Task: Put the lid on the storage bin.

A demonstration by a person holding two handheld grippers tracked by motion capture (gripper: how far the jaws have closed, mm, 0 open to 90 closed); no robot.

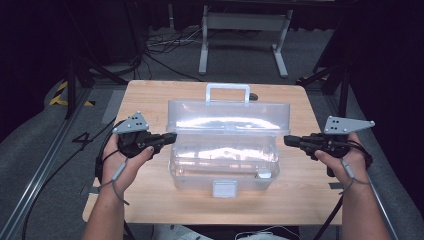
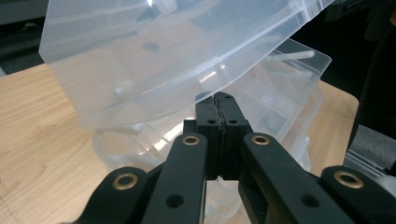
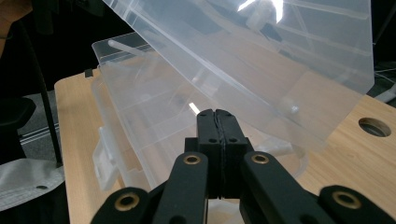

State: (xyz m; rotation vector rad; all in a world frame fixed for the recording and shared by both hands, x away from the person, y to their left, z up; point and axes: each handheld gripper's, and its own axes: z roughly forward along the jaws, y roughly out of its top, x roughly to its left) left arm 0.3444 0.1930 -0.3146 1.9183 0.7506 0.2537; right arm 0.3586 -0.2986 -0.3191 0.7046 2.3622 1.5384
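Box (image 1: 223, 160) sits open between left hand-held gripper (image 1: 171, 138) and right hand-held gripper (image 1: 289, 140).

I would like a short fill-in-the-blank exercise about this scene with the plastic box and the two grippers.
1. The clear plastic box stands on a ____ table.
2. The lid of the box is ____.
3. The jaws of the left gripper and the right gripper are ____.
4. The lid's handle points toward the ____ edge of the table.

Missing words: wooden; open; shut; far
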